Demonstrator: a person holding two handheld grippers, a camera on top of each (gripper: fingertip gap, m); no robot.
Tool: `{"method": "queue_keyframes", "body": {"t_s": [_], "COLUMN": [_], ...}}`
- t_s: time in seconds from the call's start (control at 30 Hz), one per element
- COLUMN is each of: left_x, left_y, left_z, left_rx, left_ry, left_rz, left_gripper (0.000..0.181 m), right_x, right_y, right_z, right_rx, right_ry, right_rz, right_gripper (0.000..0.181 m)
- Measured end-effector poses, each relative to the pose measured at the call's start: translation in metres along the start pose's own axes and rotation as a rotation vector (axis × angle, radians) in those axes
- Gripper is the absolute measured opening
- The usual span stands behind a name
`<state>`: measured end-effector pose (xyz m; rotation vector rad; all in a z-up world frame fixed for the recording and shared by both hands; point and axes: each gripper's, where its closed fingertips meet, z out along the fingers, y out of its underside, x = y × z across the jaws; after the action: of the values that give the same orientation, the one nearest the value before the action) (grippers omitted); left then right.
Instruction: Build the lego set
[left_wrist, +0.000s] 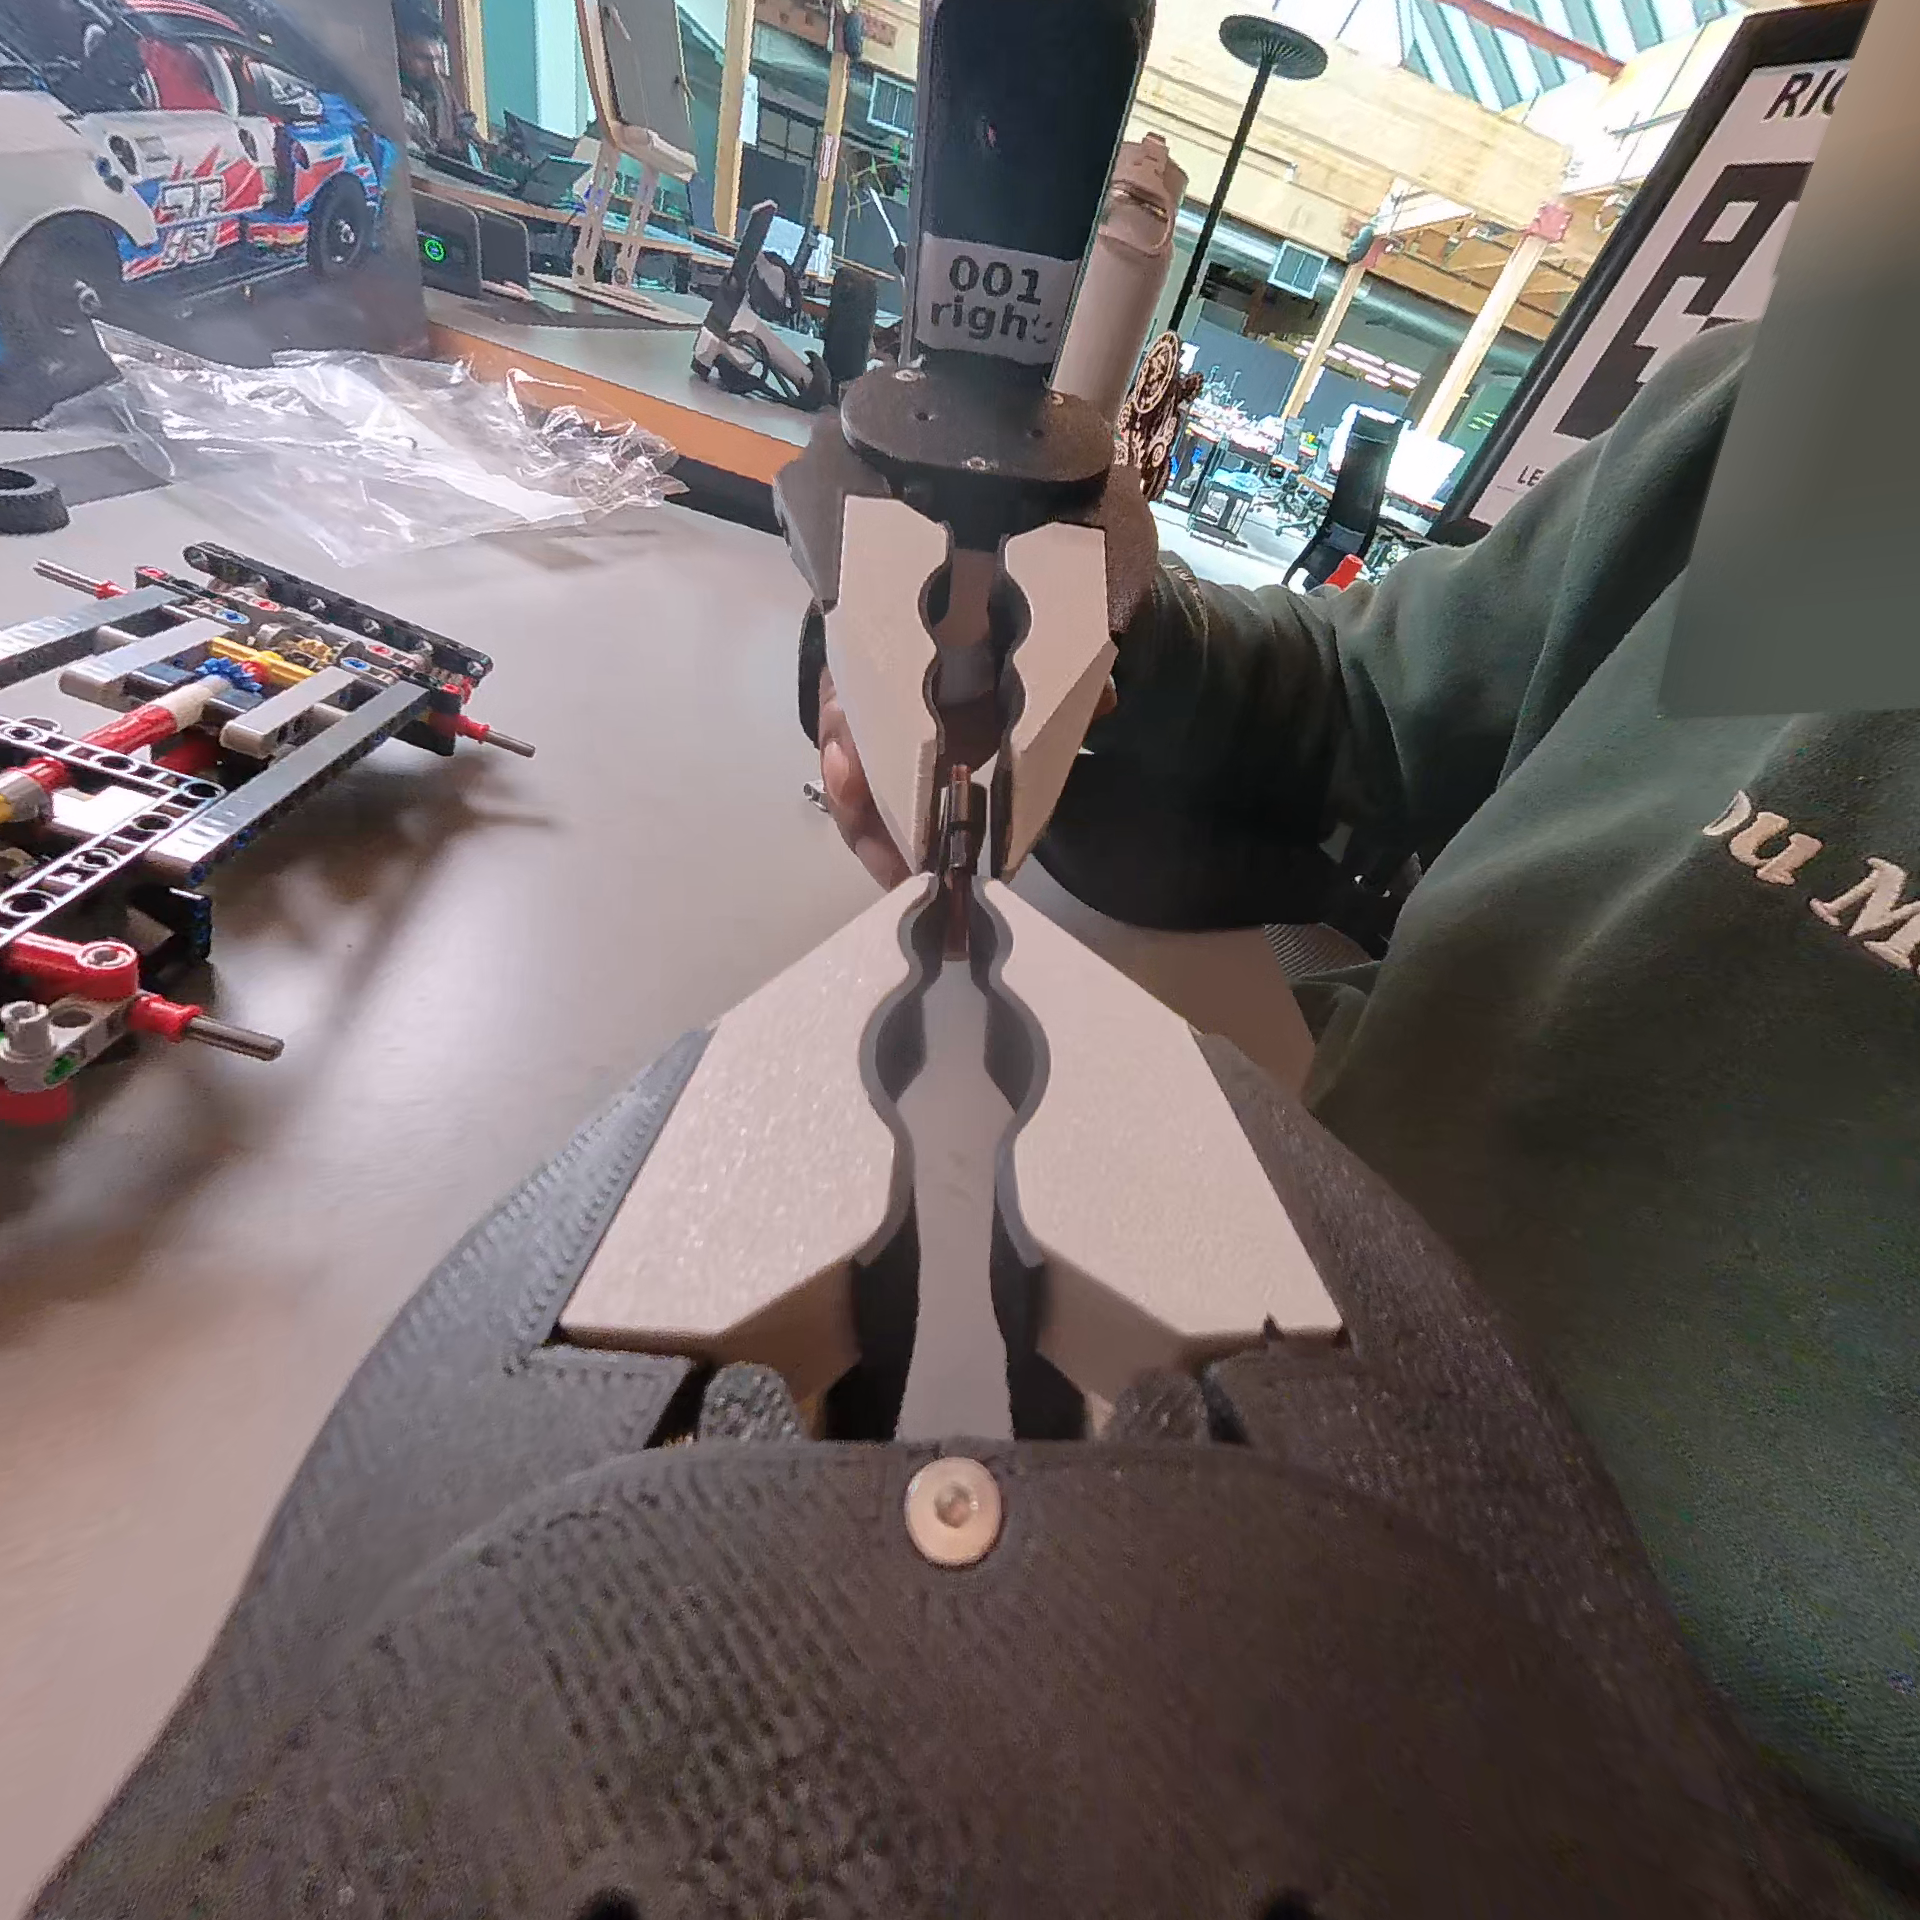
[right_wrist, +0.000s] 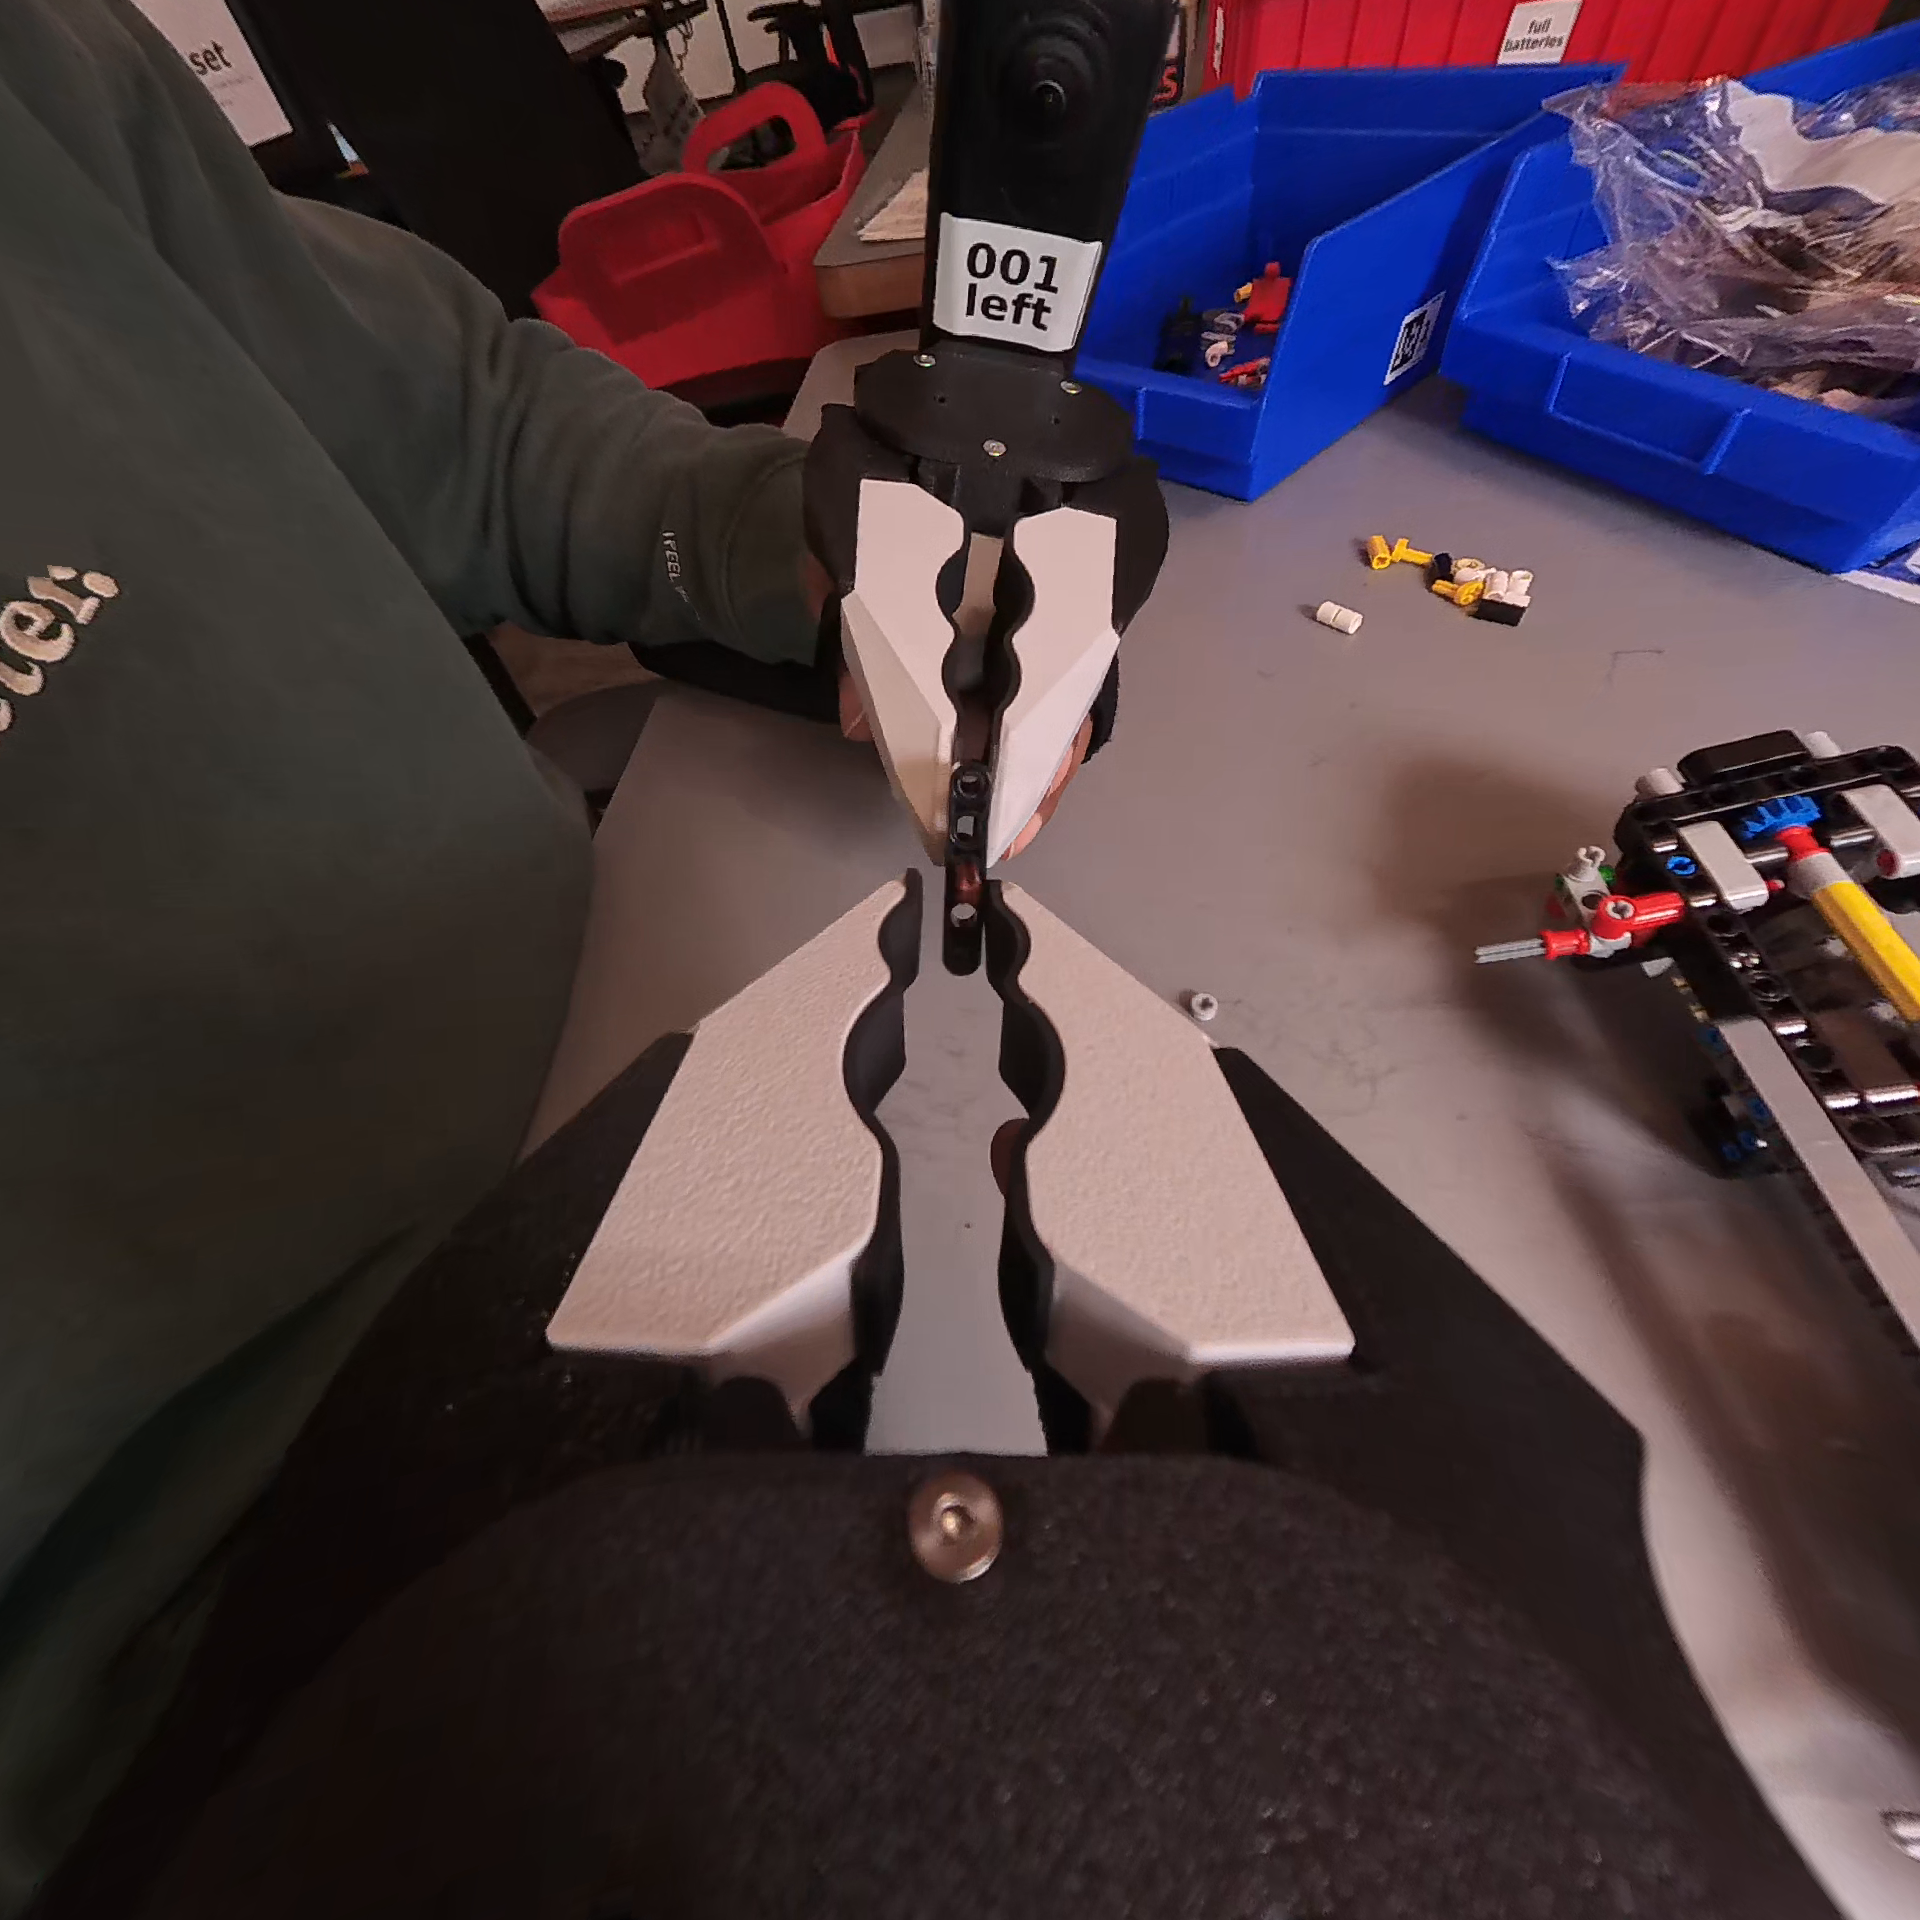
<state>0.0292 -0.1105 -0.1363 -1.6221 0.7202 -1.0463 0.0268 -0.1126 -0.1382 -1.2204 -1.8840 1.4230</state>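
Observation:
My two grippers meet tip to tip above the grey table (right_wrist: 1299, 727). A thin black Lego beam with holes (right_wrist: 962, 920), with a dark red bit at its middle, runs from one pair of tips to the other. My left gripper (left_wrist: 954, 896) is shut on its near end (left_wrist: 956, 930); it also shows in the right wrist view (right_wrist: 971, 847). My right gripper (right_wrist: 958, 896) is closed around the other end; it also shows in the left wrist view (left_wrist: 958, 857). The part-built black and grey chassis (left_wrist: 208, 727) lies on the table, also seen in the right wrist view (right_wrist: 1766, 935).
Loose small pieces (right_wrist: 1455, 582) and a grey bush (right_wrist: 1202, 1005) lie on the table. Blue bins (right_wrist: 1299, 312) with parts and bags stand at the back. Clear plastic bags (left_wrist: 364, 447), a tyre (left_wrist: 26, 499) and the set's box (left_wrist: 187, 156) sit behind the chassis. A green sleeve (left_wrist: 1558, 831) is close by. Only a small space, under 4 cm, lies between the two pairs of fingers.

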Motion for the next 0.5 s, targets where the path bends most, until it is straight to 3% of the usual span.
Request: {"method": "queue_keyframes", "body": {"t_s": [0.27,0.5], "left_x": [0.001,-0.007], "left_y": [0.006,0.023], "left_z": [0.002,0.003], "left_rx": [-0.054,-0.172], "left_ry": [-0.036,-0.135], "left_rz": [0.061,0.180], "left_gripper": [0.002,0.002], "right_x": [0.000,0.006], "right_y": [0.004,0.022], "right_z": [0.000,0.006], "right_rx": [0.016,-0.076], "right_ry": [-0.067,-0.026], "right_rz": [0.104,0.080], "right_gripper": [0.004,0.004]}}
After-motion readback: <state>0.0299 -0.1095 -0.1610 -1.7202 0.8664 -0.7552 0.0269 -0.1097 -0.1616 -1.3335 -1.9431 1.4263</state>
